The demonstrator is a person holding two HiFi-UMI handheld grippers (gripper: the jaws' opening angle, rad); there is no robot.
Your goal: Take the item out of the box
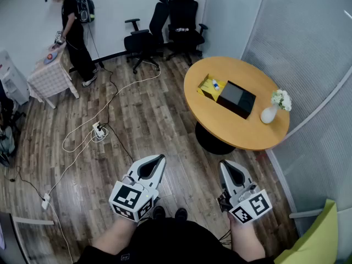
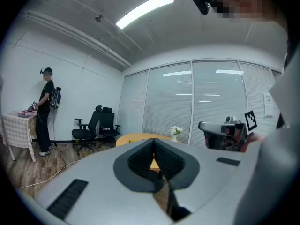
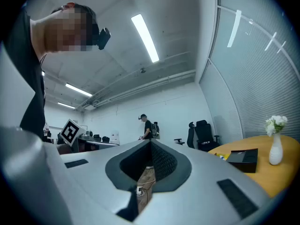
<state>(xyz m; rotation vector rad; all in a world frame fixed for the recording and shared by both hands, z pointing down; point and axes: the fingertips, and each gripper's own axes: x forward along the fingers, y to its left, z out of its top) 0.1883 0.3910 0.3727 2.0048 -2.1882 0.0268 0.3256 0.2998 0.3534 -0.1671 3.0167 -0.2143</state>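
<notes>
Head view: black box (image 1: 236, 98) lies on the round table (image 1: 258, 139), far and to the right, well apart from both tongs. Right gripper (image 1: 225, 164) is nearer. It and the left gripper (image 1: 159, 158) are closed and empty.

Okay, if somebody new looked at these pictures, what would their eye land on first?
Probably the round orange table at upper right, carrying a black box, a yellow item beside it and a white vase of flowers. Nearest the camera, the left claw and right claw are shut and empty above the wood floor. At far left a person stands by a checked table.
</notes>
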